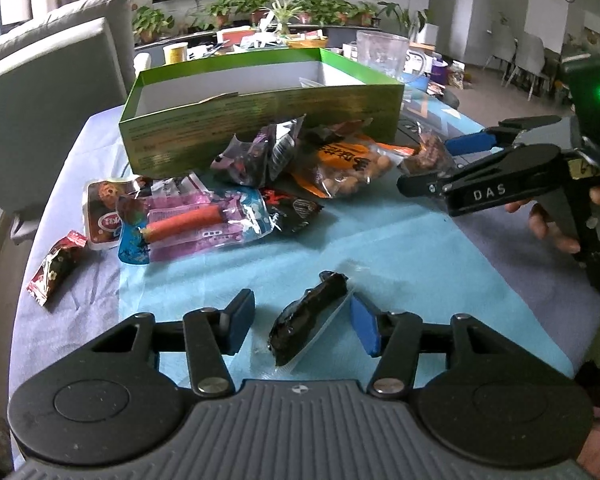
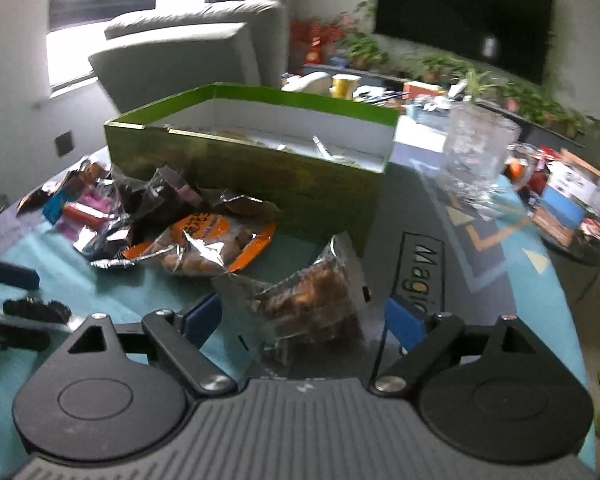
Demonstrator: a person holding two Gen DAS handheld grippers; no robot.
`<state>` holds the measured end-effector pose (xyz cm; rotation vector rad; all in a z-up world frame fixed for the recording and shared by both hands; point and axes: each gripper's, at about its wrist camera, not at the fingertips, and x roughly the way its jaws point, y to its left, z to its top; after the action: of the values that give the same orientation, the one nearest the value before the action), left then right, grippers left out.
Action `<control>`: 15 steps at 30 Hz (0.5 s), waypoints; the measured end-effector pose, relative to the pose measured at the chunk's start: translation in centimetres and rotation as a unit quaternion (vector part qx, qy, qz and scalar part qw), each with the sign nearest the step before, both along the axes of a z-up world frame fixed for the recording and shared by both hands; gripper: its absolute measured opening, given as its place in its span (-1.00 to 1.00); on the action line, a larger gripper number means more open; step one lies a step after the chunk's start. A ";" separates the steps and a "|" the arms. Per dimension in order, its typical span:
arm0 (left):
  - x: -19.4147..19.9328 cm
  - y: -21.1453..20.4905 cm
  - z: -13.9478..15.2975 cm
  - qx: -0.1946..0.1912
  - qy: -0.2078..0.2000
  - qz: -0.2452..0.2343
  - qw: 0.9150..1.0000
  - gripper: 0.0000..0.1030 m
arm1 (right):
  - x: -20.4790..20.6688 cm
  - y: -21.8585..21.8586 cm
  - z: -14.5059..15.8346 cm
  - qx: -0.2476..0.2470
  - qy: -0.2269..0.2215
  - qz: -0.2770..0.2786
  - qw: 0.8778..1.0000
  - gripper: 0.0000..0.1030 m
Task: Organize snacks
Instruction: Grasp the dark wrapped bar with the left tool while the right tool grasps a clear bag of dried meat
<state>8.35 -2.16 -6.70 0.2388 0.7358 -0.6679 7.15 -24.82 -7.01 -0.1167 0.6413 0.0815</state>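
My left gripper (image 1: 302, 322) hovers low over the blue cloth, open, and a black snack packet (image 1: 308, 320) in clear wrap lies between its blue pads (image 1: 242, 318) without being pinched. My right gripper (image 2: 304, 318) is also open; a brown snack in a shiny wrapper (image 2: 312, 296) lies between its fingers beside the green box (image 2: 260, 176), with a gap showing at the right pad. In the left wrist view the right gripper (image 1: 436, 164) straddles that brown packet (image 1: 428, 148) at the near right corner of the box (image 1: 260, 120).
Loose snacks lie before the box: an orange nut bag (image 1: 348, 168), a purple-black packet (image 1: 256, 156), a sausage pack (image 1: 204, 220), a small red packet (image 1: 56, 268). A glass jug (image 2: 476, 148) stands right of the box. A grey chair (image 1: 48, 80) is at the table's left.
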 end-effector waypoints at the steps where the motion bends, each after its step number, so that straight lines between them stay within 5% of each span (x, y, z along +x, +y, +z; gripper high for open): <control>1: 0.1 0.1 0.0 -0.004 0.002 0.005 1.000 -0.07 | 0.3 -0.1 -0.1 -0.003 0.004 0.008 1.000 0.08; 6: 0.5 0.3 0.1 -0.017 0.010 0.028 0.999 -0.32 | 1.0 -0.7 -0.6 0.008 0.014 0.033 0.999 0.08; 15: 0.0 0.1 0.5 -0.019 0.011 0.029 0.999 -0.47 | -0.5 -0.5 -0.6 0.031 0.005 0.001 1.000 0.06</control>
<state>8.37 -2.10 -6.18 0.1742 0.7478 -0.6297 6.68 -25.28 -7.59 -0.0567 0.6489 0.1031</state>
